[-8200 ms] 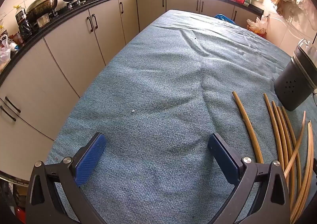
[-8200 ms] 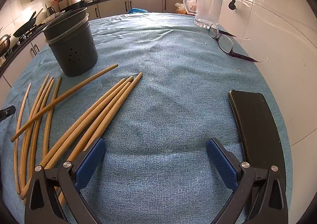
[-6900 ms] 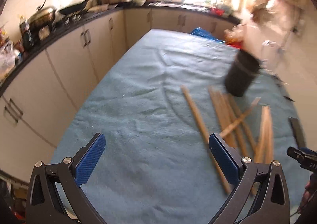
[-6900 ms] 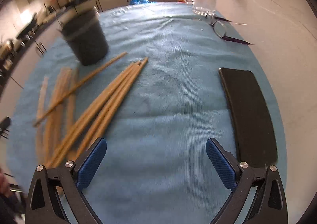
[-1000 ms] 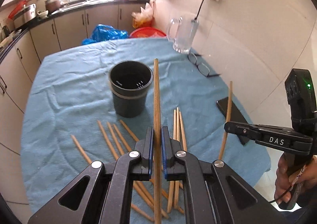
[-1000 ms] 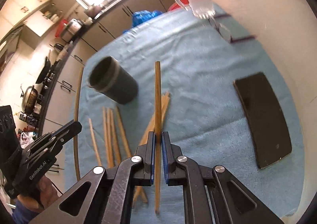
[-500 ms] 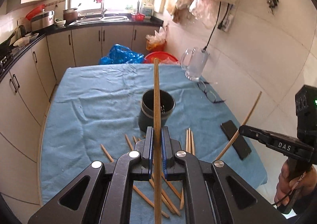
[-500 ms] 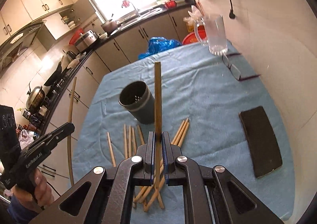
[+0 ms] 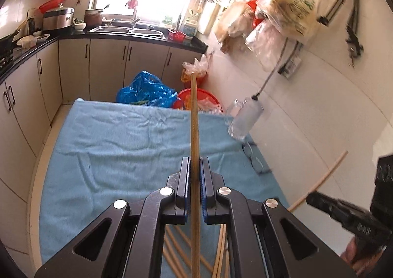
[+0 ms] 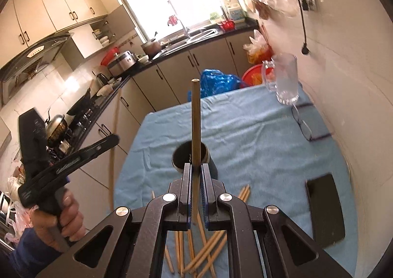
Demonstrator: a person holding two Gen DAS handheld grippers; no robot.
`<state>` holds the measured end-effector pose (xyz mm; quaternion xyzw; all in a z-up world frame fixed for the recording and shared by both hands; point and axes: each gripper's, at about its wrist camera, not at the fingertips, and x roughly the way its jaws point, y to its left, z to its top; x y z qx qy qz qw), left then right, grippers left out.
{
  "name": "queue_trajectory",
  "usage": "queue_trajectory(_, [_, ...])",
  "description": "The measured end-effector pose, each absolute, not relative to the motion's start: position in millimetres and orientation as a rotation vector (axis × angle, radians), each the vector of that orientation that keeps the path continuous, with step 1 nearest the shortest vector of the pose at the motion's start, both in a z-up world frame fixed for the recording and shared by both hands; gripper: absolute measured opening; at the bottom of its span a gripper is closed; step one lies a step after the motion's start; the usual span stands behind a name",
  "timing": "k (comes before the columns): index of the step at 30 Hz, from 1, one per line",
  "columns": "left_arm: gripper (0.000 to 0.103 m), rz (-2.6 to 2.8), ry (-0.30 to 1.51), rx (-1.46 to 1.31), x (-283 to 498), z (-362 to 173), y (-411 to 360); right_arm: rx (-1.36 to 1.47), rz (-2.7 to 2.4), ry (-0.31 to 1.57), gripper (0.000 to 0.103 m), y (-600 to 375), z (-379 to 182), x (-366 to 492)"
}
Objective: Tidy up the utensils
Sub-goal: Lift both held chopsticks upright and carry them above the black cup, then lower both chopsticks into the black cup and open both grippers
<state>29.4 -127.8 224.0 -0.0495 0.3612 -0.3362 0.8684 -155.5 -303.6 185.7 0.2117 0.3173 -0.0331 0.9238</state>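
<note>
Two chopsticks are being held off the desk (image 10: pixel 258 130), one in each gripper. The left gripper (image 9: pixel 195 177) is clamping its fingers (image 9: pixel 186 179) tight on a long chopstick (image 9: pixel 194 130) that is running straight up the middle of the left wrist view; its lower end is running out of the bottom of the picture. The right gripper (image 10: pixel 195 179) is pinching a second chopstick (image 10: pixel 195 130) the same way, with its blunt tip showing against the cabinets.

Seen from the right wrist, the dark utensil holder (image 10: pixel 180 156) is standing on the blue cloth just beyond the fingers (image 10: pixel 187 182), its front partly covered by them and by the held stick. In the left wrist view the holder is not showing at all.

Loose chopsticks (image 10: pixel 208 251) are lying on the cloth below the right gripper, but the black frame is hiding most of them, so their number is not readable. A glass mug (image 10: pixel 285 79), a pair of glasses (image 10: pixel 304 125) and a black phone (image 10: pixel 324 209) are sitting toward the wall side; in the left wrist view the mug is blurred.
</note>
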Motion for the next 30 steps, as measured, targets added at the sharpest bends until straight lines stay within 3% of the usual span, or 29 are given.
queue_trajectory(14, [0.007,-0.587,0.716,-0.198,133.5,200.1,-198.3,0.423,-0.022,0.613,0.007,-337.0,216.0,-66.8])
queue_trajectory(30, [0.007,-0.598,0.645,-0.136,115.2,146.5,-206.1,0.409,0.018,0.767,0.007,-336.4,157.1,-14.4])
